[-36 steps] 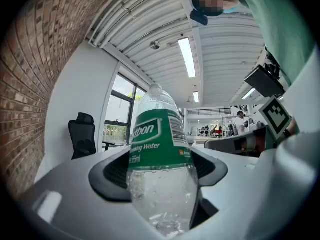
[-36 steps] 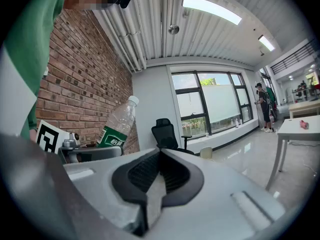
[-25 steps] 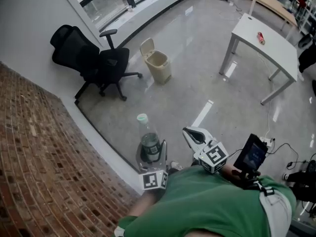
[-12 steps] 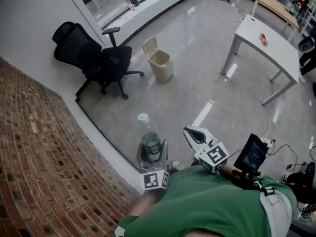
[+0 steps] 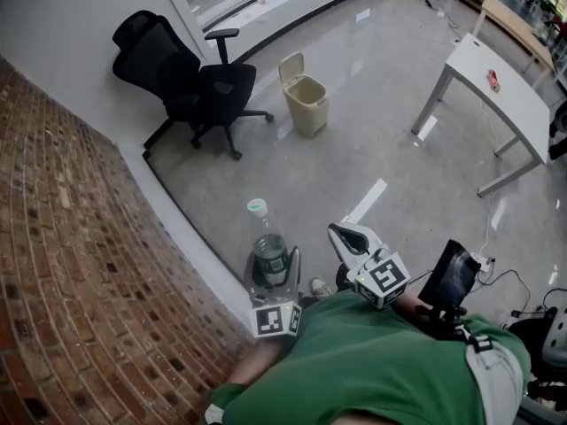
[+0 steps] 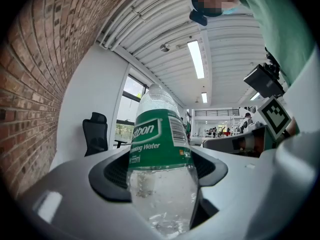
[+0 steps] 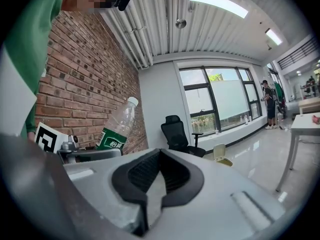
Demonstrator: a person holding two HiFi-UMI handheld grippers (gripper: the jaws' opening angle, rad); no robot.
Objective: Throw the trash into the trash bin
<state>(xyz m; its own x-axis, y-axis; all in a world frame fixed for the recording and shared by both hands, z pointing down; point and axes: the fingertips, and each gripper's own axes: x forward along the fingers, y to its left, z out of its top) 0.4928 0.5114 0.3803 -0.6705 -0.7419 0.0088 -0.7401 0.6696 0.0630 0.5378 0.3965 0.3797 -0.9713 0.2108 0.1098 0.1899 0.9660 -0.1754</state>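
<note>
1. the left gripper (image 5: 272,278) is clamped on a bottle (image 6: 159,156), its jaws pressing the clear lower body from both sides.
2. the bottle stands nearly upright in the grip, with a green label and a pale cap on top. the head view shows it low in the middle, just ahead of the person's green shirt (image 5: 381,361).
3. the right gripper (image 7: 149,184) is closed with nothing between its jaws, the pads meeting at the tips.
4. the right gripper is just beside the left one, on its right, and does not touch the bottle.
5. the bin (image 5: 306,104) stands on the grey floor well apart from both grippers, further into the room. it is beige, and its lid is tipped up and open.
6. a black chair (image 5: 190,87) stands just left of the bin, near the wall below the windows.
7. a brick wall (image 5: 80,264) runs along the person's left side.
8. a white table (image 5: 523,104) stands to the right of the bin, well apart from it, with a small red thing (image 5: 493,80) on top.
</note>
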